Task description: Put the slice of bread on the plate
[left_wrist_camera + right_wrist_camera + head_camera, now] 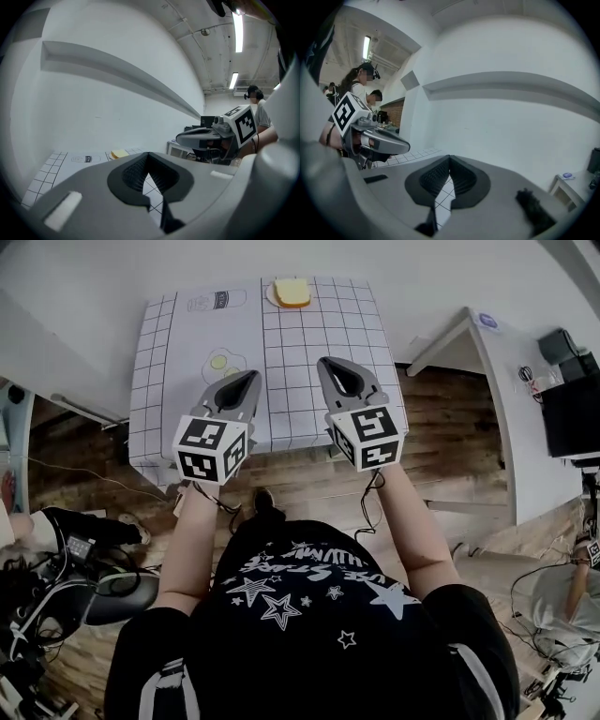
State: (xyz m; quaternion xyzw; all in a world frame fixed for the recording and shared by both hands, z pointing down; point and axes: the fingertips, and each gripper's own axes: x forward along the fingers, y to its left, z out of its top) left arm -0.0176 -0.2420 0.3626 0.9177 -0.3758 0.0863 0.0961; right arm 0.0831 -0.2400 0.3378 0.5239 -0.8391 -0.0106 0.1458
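A slice of bread (pixel 292 292) lies on a white plate (pixel 271 294) at the far edge of the table with the grid-patterned cloth (pixel 309 352). My left gripper (pixel 253 377) and my right gripper (pixel 326 362) hover side by side over the table's near half, both pointing toward the bread and well short of it. Each is shut, tips together, with nothing between the jaws. In the left gripper view the bread (pixel 119 153) shows small, beyond the closed left gripper (pixel 148 154). The right gripper view shows only cloth past the closed right gripper (pixel 449 157).
Prints of a fried egg (pixel 223 362) and a can (pixel 217 301) mark the cloth. A white side table (pixel 487 362) with a black device (pixel 562 343) stands to the right. Cables and gear (pixel 56 577) lie on the wooden floor at the left. Other people stand nearby.
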